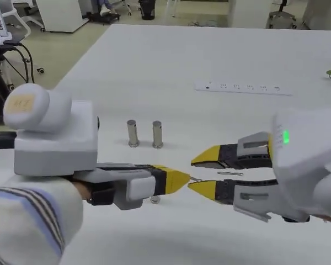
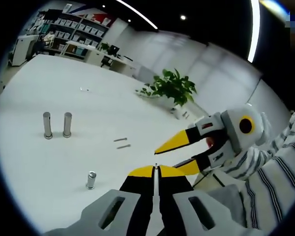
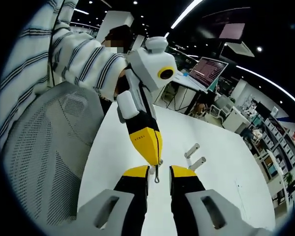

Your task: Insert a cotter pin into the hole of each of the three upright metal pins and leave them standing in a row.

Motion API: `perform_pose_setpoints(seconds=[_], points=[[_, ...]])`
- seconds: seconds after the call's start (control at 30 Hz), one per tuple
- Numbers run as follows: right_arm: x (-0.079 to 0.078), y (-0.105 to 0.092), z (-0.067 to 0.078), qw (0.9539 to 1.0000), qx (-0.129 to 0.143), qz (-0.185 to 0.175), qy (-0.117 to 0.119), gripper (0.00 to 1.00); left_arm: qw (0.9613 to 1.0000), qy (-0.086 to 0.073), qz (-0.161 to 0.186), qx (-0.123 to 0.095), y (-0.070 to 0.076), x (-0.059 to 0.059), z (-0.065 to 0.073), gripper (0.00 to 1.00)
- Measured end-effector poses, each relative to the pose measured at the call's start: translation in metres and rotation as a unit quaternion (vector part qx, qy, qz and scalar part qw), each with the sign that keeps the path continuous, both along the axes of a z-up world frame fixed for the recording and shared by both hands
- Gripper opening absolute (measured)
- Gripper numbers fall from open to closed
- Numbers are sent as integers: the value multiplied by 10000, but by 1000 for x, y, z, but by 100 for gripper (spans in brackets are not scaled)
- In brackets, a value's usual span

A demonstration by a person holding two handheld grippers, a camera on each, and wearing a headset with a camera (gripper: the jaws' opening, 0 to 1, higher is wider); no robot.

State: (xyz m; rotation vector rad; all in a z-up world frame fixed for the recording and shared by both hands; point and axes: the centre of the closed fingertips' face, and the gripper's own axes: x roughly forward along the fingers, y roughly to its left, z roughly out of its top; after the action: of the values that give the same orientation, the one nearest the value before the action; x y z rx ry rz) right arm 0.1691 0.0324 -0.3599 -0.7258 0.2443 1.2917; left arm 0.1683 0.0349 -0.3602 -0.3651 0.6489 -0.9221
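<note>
Centrally, your left gripper [image 1: 182, 179] has its yellow jaws pressed together on a cotter pin [image 1: 194, 179], whose thin end projects beyond the tips. Your right gripper [image 1: 192, 174] faces it tip to tip, its jaws spread apart and holding nothing. In the right gripper view the looped end of the held pin hangs in the gap between those jaws; whether it touches either one cannot be told. Behind the grippers, on the white table [image 1: 220, 55], a first metal pin [image 1: 133, 133] and a second metal pin [image 1: 158, 134] stand upright side by side, close but apart. A third metal pin [image 2: 91, 180] stands alone nearer to you, just below the left gripper in the head view. Two loose cotter pins [image 2: 123, 146] lie flat on the table near the right gripper. A power strip [image 1: 243, 88] lies farther back.
</note>
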Motion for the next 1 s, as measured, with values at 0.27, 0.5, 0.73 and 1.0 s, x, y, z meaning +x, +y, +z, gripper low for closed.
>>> perform_pose_setpoints(seconds=[0.27, 0.5, 0.73, 1.0], points=[[-4, -6, -9, 9884, 646, -395, 1317, 16, 9968, -705, -275, 243, 3, -5, 5, 0], [-10, -8, -21, 9739, 815, -524, 2054, 11, 9923, -1001, -646, 347, 0, -17, 5, 0], [-24, -4, -25, 9706, 755, -399, 2249, 8, 9904, -1103, -807, 204, -3, -24, 7, 0], [-32, -1, -23, 9700, 756, -246, 2297, 0, 9870, -1187, -1031, 334, -1, -32, 0, 0]])
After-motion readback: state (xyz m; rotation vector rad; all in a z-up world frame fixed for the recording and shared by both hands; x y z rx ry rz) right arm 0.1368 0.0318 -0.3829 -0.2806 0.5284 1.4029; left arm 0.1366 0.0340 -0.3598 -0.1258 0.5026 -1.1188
